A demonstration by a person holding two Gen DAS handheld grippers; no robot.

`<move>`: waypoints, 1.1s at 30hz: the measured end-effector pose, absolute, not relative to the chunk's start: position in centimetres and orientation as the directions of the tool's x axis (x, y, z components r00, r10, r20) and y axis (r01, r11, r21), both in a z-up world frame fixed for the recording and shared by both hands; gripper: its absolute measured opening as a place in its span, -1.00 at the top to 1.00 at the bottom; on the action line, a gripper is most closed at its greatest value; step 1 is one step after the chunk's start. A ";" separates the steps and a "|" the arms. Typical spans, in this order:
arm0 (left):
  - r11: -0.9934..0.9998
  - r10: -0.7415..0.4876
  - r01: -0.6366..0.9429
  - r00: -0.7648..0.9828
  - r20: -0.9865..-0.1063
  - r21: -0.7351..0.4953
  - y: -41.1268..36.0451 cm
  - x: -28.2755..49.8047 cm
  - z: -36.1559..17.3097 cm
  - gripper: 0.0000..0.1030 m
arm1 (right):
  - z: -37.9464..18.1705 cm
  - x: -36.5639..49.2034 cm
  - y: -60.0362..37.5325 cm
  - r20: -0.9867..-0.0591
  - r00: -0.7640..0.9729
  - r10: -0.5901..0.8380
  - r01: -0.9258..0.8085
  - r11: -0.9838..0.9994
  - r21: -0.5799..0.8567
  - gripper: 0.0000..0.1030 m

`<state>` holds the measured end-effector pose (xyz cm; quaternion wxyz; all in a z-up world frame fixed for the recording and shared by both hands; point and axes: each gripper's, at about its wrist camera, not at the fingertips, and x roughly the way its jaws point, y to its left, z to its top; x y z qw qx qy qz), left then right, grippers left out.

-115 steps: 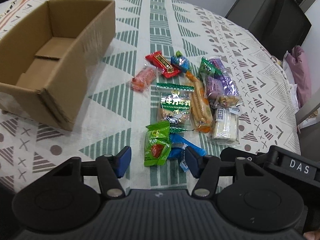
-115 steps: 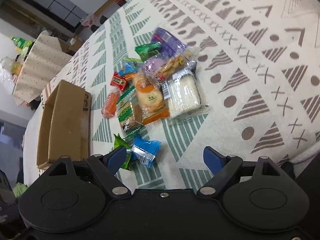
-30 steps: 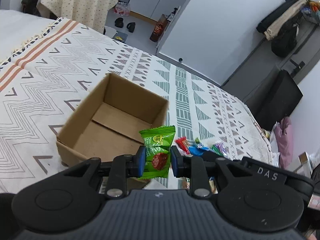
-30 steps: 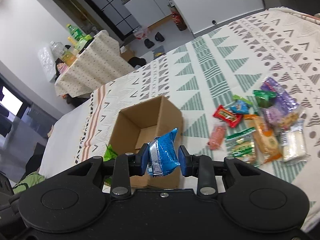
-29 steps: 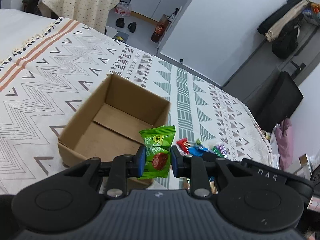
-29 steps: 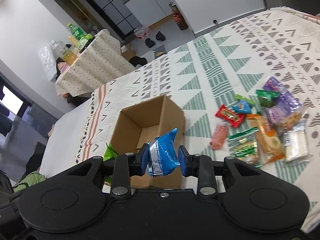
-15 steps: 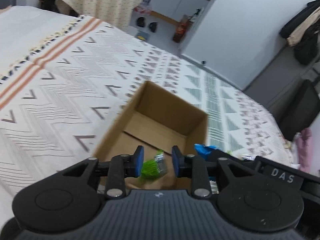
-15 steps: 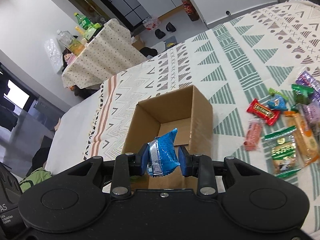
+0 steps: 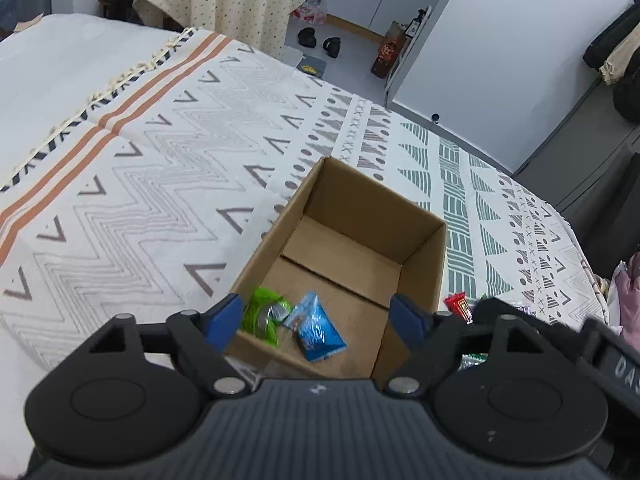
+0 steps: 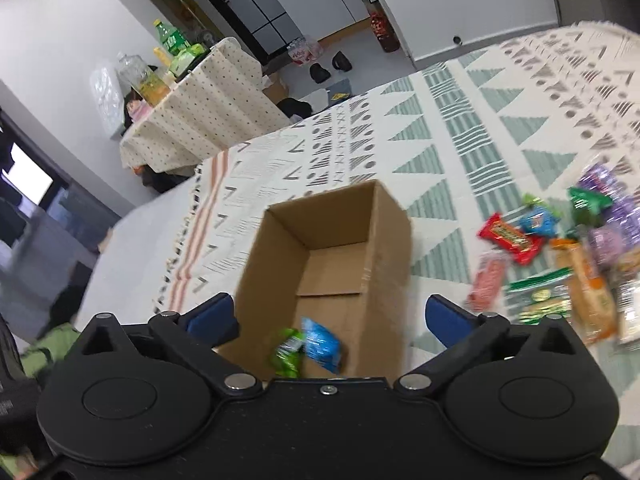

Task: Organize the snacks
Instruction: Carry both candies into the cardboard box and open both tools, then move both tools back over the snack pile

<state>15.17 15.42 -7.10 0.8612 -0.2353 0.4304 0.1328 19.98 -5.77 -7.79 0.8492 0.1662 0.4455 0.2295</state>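
Note:
An open cardboard box (image 9: 372, 204) (image 10: 384, 216) stands on the patterned bedspread. On its floor near the front wall lie a green snack packet (image 9: 262, 314) (image 10: 286, 350) and a blue snack packet (image 9: 318, 326) (image 10: 322, 342), side by side. My left gripper (image 9: 318, 318) hangs open above the box's near end, nothing between its fingers. My right gripper (image 10: 332, 318) is also open over the box. The remaining snacks lie in a loose pile to the right of the box, among them a red bar (image 10: 510, 238) (image 9: 458, 308), a pink packet (image 10: 486, 282) and a green-striped packet (image 10: 538, 298).
The bedspread (image 9: 140, 184) stretches wide to the left of the box. Beyond the bed stand a table under a dotted cloth (image 10: 204, 116) with bottles, shoes on the floor (image 9: 320, 38) and white cabinets. Dark bags (image 9: 616, 80) hang at the far right.
Both grippers have opened and let go of their packets. The green and blue packets have dropped onto the floor of the box. Both grippers sit closer over the box than before.

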 end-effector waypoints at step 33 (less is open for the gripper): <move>0.939 -0.068 -0.225 0.620 -0.782 -0.260 2.5 11.4 -3.3 -0.58 | -5.6 14.2 -20.5 -0.722 0.610 0.327 -0.218 0.945 0.244 -1.00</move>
